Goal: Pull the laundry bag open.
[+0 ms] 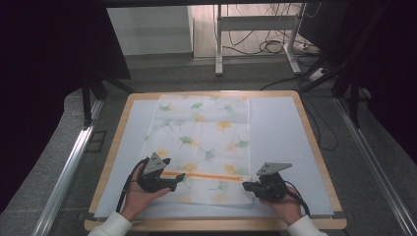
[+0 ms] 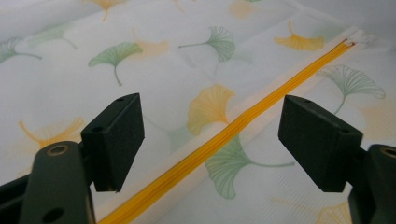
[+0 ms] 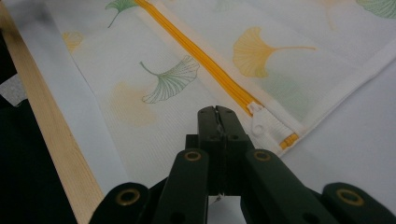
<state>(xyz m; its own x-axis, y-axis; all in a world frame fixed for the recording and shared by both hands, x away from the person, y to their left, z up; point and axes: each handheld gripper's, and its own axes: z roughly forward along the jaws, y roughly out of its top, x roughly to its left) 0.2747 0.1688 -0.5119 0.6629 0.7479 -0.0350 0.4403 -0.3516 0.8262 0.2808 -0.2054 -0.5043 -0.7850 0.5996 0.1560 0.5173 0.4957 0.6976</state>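
The right gripper (image 3: 217,111) sat low in the middle of its own view with its jaws pressed together. Whether fabric was pinched between them I could not tell. Its tip rested on the bag just left of the white zipper pull (image 3: 258,122), which lay at the end of the orange zipper (image 3: 201,56) near the bag's corner. That zipper ran from there up toward the upper left of the frame. In the high view this gripper (image 1: 246,186) showed at the lower right of the bag, in the person's right hand (image 1: 287,206).

The left gripper (image 2: 208,140) had its jaws wide apart, one at the lower left and one at the right of its view, holding nothing. The zipper (image 2: 233,128) passed between them without touching either and climbed to the upper right of the frame. In the high view the left gripper (image 1: 178,182) hovered at the lower left of the bag, over the zipper's other end.

The mesh bag (image 1: 204,132), white with green and orange ginkgo leaves, lay flat in the centre of the table (image 1: 280,128), which had a pale top and a wooden rim.
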